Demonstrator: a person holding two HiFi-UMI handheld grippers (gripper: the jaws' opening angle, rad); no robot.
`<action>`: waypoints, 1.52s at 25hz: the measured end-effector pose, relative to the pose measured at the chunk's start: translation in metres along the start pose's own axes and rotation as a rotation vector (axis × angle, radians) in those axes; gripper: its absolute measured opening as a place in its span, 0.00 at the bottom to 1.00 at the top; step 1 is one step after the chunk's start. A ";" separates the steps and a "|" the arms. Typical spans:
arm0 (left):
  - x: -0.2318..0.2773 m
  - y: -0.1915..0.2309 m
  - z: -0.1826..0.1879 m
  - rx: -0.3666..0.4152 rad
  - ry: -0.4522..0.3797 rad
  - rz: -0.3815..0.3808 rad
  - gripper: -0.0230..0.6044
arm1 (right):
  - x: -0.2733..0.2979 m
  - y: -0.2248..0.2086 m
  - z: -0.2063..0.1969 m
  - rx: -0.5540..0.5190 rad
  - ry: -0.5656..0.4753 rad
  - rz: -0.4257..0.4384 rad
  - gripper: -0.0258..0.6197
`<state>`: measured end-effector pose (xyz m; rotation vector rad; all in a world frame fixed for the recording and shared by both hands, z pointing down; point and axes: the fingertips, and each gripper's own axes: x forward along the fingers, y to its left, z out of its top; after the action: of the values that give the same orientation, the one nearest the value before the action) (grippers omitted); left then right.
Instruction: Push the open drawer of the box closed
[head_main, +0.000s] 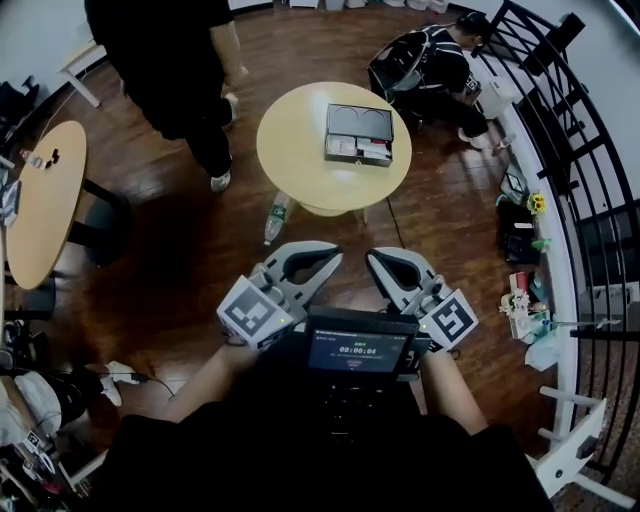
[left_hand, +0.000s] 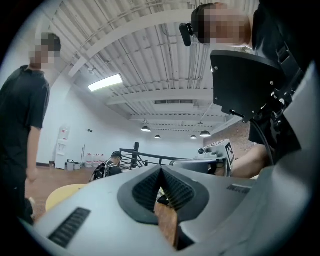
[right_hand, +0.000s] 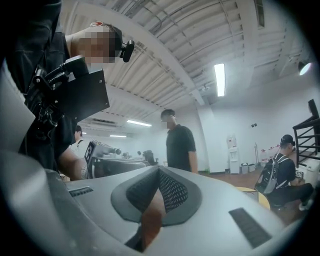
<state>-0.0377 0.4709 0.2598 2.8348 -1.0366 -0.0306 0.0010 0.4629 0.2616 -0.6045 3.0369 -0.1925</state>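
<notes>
Head view: left gripper (head_main: 333, 253) and right gripper (head_main: 373, 255) are held low in front of the person, side by side, pointing toward the round desk (head_main: 290, 150). Both sets of jaws are closed with nothing in them. The box (head_main: 358, 120) sits on the desk's right half. Its open drawer (head_main: 357, 151) is pulled out on the side facing the grippers, contents too small to name. Both grippers are well apart from the box, so the push hasn't begun. A bottle (head_main: 276, 218) is on the floor by the desk foot. A standing person (head_main: 175, 70) is near the desk's far-left side. Another person (head_main: 440, 60) crouches by the railing (head_main: 560, 130).

Left gripper view: jaws pressed together, empty, only floor showing in the slit below. Yellow desk rim low left, box not visible.

Right gripper view: jaws together, empty. Desk rim low right with a grey shape on it, likely the box, too small to be sure.

Risks, my read:
- The box looks light and unfixed, so an off-centre push on the drawer front could skid or turn the whole box instead of closing the drawer.
- Narrow closed tips could ride over the drawer front into the contents.
- On the approach, a foot could knock the bottle.
- The standing person is close to the path.
</notes>
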 end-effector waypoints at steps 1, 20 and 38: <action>-0.002 0.010 -0.002 -0.005 -0.004 -0.003 0.10 | 0.009 -0.003 -0.003 -0.003 0.002 -0.008 0.08; 0.033 0.115 -0.004 0.002 0.000 0.038 0.10 | 0.086 -0.089 -0.008 0.002 -0.029 -0.016 0.08; 0.330 0.223 0.005 0.012 0.078 0.132 0.10 | 0.057 -0.393 0.014 0.060 -0.034 0.108 0.08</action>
<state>0.0712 0.0889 0.2897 2.7469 -1.2067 0.0982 0.0984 0.0788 0.2973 -0.4337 3.0085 -0.2651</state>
